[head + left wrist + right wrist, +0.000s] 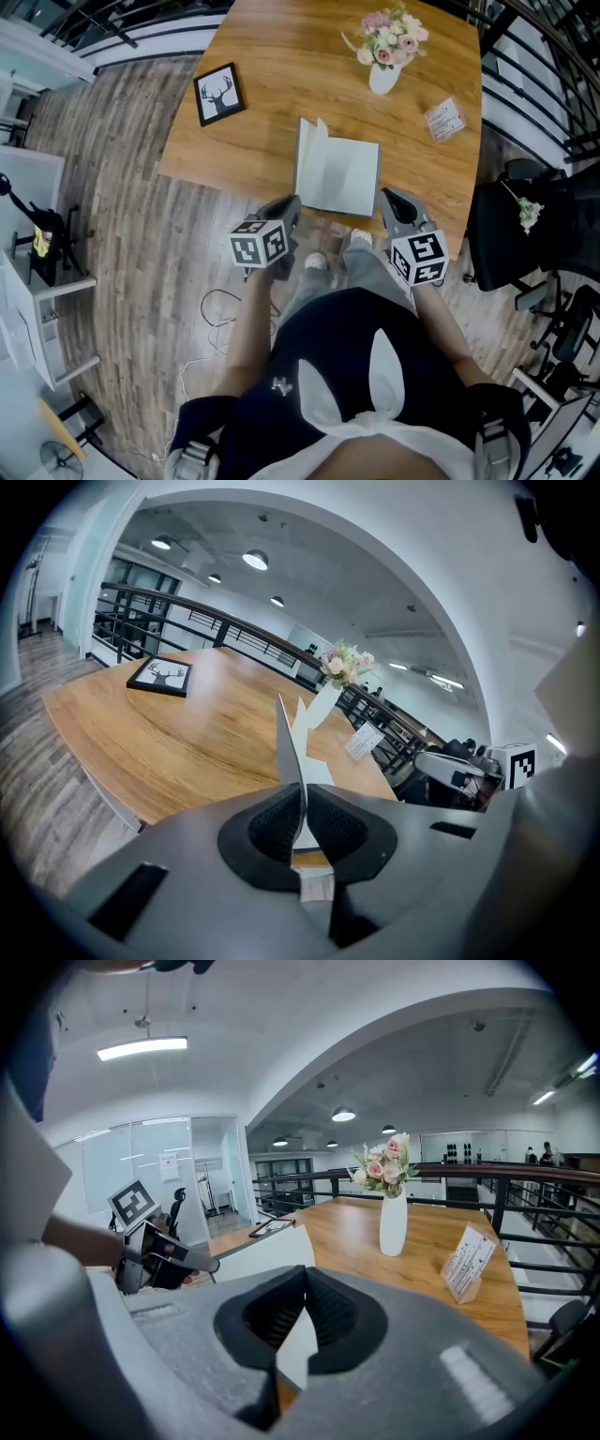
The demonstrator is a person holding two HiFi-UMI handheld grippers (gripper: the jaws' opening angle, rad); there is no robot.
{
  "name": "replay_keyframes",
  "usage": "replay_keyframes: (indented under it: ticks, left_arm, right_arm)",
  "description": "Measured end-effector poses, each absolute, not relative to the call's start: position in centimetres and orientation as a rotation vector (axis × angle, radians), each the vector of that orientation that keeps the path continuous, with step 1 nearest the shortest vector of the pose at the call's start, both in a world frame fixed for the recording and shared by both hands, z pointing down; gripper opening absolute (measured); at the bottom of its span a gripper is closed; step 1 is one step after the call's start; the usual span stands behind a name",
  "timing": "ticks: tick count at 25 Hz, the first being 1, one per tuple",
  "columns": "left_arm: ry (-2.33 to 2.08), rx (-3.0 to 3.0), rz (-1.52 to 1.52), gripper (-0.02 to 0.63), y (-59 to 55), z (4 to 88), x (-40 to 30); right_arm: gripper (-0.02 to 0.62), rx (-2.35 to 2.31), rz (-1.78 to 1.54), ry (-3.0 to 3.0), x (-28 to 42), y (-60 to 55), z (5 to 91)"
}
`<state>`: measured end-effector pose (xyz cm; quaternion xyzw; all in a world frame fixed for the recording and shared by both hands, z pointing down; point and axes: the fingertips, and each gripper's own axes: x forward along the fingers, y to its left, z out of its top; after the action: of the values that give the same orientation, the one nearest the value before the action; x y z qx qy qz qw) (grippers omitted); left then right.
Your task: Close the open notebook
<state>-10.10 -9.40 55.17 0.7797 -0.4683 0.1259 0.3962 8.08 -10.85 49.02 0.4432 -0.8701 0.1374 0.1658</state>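
Wooden table took up most of the scene, with a black office chair parked off its right side. The person stood at the near edge with a gripper in each hand.

The notebook lay open and white at the table's near edge, right in front of them. Its left-hand leaf stood up nearly vertical, while the right side lay flat on the wood.

Left gripper was at the notebook's near left corner. Its jaws were pinched together on that raised leaf, and the sheet ran up edge-on from between the pads.

Right gripper was at the near right corner. Its jaws were closed too, with the white corner of the flat side nipped between them.

Further back, a black picture frame with a deer print lay flat near the left edge. A white vase of pink flowers stood at the far side, and a small card stand sat just right of it. All three were well apart from the notebook.
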Motion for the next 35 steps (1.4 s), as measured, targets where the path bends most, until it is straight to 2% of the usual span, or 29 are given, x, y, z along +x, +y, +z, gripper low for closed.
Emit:
replay_keyframes:
  ticks: [35]
  left_arm:
    - [-0.999, 2.101, 0.389, 0.038, -8.8, 54.9, -3.4]
  right_arm:
    - [-0.002, 1.351, 0.407, -2.443, 11.2, -9.2, 49.0]
